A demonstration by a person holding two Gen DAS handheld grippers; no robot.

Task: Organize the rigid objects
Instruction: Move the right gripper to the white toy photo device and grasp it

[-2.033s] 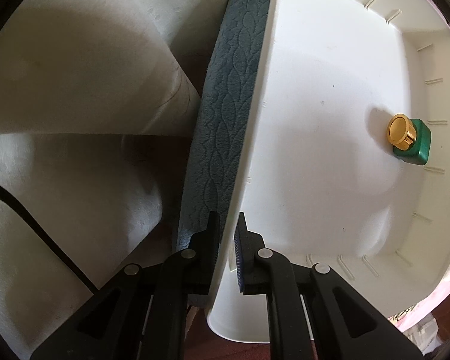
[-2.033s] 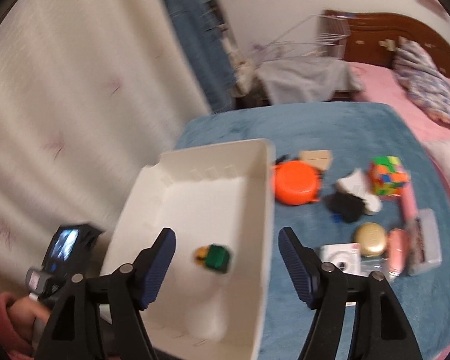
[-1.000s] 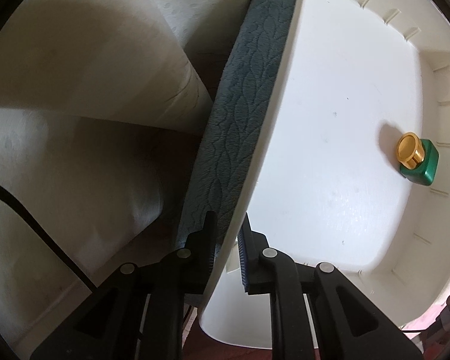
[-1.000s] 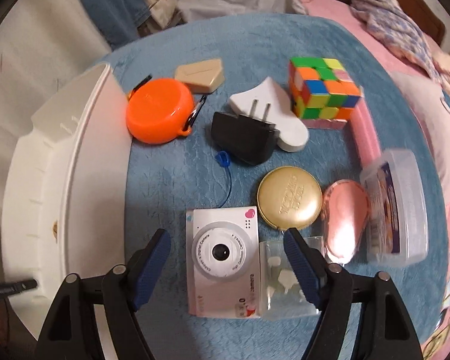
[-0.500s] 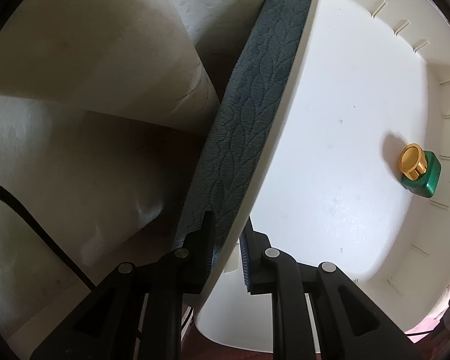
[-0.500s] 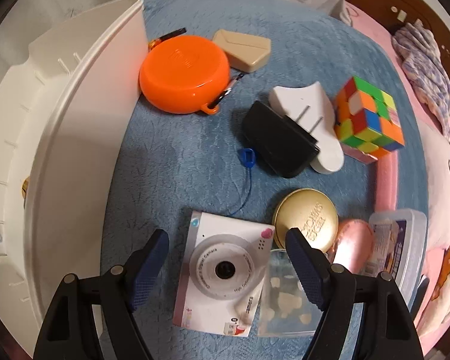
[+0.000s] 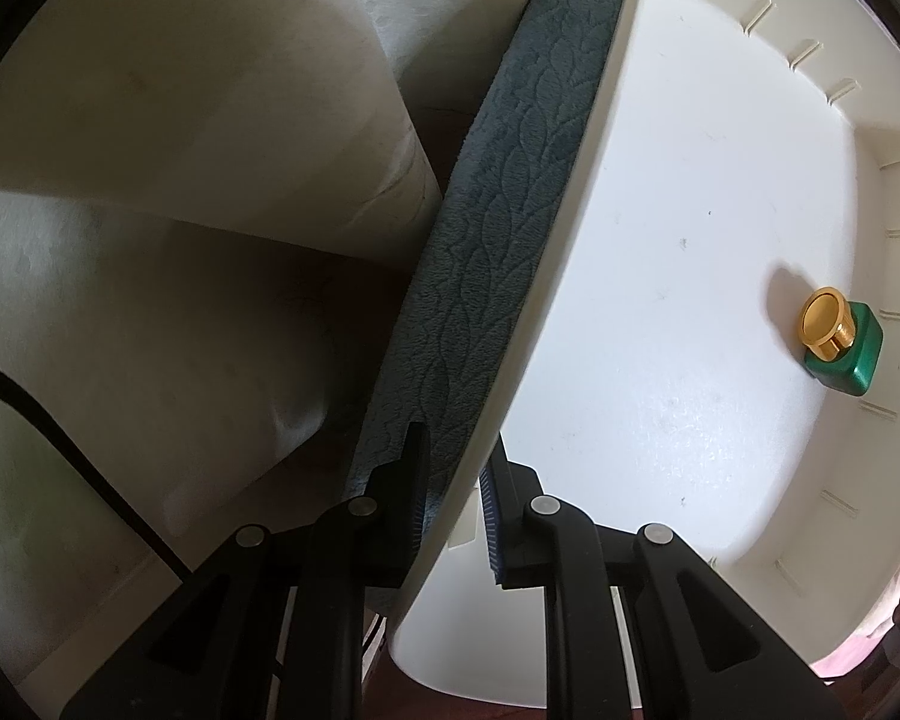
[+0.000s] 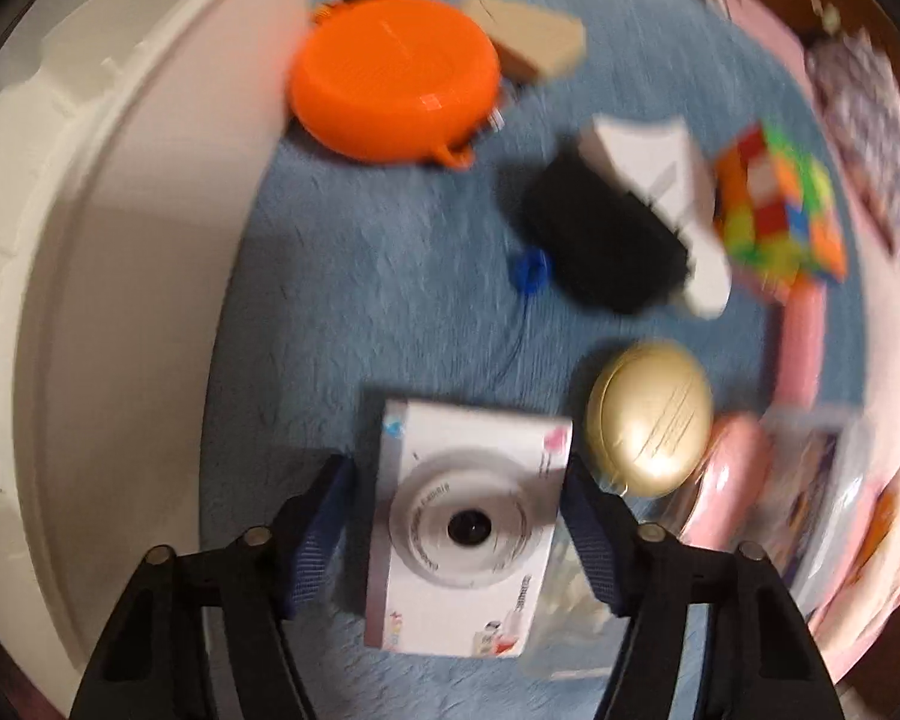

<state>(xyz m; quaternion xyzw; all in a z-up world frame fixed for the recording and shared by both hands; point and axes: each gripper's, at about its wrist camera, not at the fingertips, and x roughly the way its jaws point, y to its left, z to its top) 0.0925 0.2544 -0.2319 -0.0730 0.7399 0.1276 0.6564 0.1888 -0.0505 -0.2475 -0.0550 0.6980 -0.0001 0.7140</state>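
Note:
My left gripper [image 7: 453, 450] is shut on the side wall of the white bin [image 7: 660, 240], one finger outside against the blue blanket, one inside. A small green bottle with a gold cap [image 7: 840, 348] lies on the bin floor. In the right wrist view the bin [image 8: 120, 240] stands at the left. My right gripper [image 8: 456, 480] points down over a white toy camera [image 8: 474, 516], and its jaws are closing with the camera between them. The right pad is at the camera's edge; a gap shows by the left pad. The picture is blurred.
On the blue blanket [image 8: 390, 300] lie an orange round case [image 8: 396, 102], a beige box [image 8: 528, 36], a black charger [image 8: 606, 246] on a white plug [image 8: 660, 168], a colour cube [image 8: 774, 210], a gold compact [image 8: 651, 420] and a clear packet [image 8: 564, 618]. White curtain hangs left of the bin.
My right gripper has come down onto the white camera, rolled a little, and its jaws have narrowed around it. The left gripper keeps its grip on the bin wall.

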